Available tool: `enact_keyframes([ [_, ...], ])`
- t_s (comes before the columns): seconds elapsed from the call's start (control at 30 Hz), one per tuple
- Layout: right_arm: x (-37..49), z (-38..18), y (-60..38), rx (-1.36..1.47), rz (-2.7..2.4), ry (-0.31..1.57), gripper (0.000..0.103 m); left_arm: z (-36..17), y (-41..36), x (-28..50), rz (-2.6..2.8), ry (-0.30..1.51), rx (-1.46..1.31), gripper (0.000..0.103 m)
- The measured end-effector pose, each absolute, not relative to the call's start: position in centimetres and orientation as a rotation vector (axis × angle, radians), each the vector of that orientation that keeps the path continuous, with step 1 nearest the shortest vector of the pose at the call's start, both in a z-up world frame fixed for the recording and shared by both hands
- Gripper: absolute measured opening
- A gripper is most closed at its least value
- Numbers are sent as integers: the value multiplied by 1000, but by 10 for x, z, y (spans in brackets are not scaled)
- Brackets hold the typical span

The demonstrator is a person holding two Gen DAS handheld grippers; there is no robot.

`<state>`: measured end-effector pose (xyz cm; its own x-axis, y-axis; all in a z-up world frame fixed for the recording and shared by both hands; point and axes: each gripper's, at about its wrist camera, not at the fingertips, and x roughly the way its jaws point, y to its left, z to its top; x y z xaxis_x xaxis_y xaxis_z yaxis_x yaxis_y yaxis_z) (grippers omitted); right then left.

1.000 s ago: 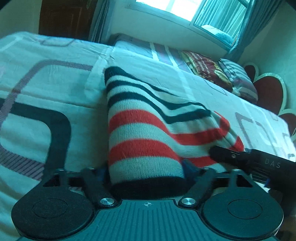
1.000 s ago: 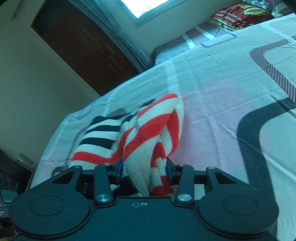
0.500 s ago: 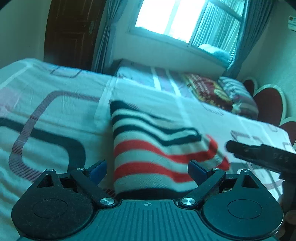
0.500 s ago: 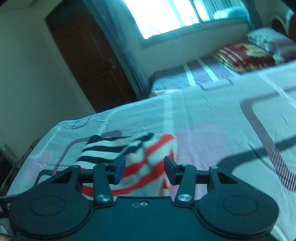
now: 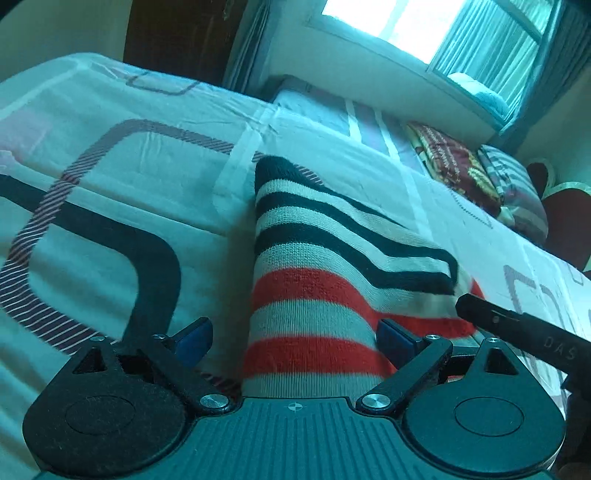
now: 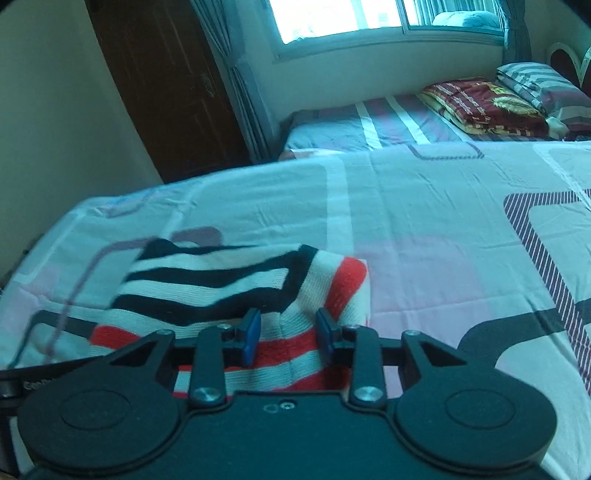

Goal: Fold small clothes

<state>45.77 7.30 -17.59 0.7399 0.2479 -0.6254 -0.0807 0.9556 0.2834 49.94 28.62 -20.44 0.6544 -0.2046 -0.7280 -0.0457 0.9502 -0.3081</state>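
I hold two hand-held grippers over one bed [image 5: 110, 206]. My left hand-held gripper [image 5: 295, 338] is released, its two blue pads [image 5: 194, 339] spread wide on either side of the one striped knit garment [image 5: 317, 288], neither pad pressing into it. My right hand-held gripper [image 6: 284, 334] is also released, its two blue pads [image 6: 252, 334] apart with the cloth between them but not pinched. In the left wrist view, the black tip of my right hand-held gripper pokes in from the right, just beside the garment's right edge.

The garment [image 6: 221, 291] lies folded on the near part of the bedsheet, with black-and-white stripes at its far end and red-and-white stripes at the near end, close to both hand-held grippers. At the far right of the bed sit one red patterned folded blanket [image 6: 480, 103] and one striped pillow [image 6: 543, 85], touching each other. One window [image 6: 332, 18] and one dark wooden door [image 6: 166, 85] stand beyond.
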Motion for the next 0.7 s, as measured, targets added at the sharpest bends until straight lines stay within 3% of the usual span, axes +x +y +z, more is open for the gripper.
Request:
enact_keyframes([
  [0.2, 394, -161, 78, 197, 224, 689, 36, -193, 287, 445, -135, 814, -233, 95],
  [0.43, 352, -192, 75, 150, 119, 722, 34, -212, 279, 420, -173, 859, -205, 95],
  [0.5, 356, -200, 72, 154, 80, 737, 45, -214, 281, 418, -165, 851, -200, 99],
  [0.7, 336, -188, 69, 264, 68, 748, 49, -200, 279, 403, -159, 863, -167, 99],
])
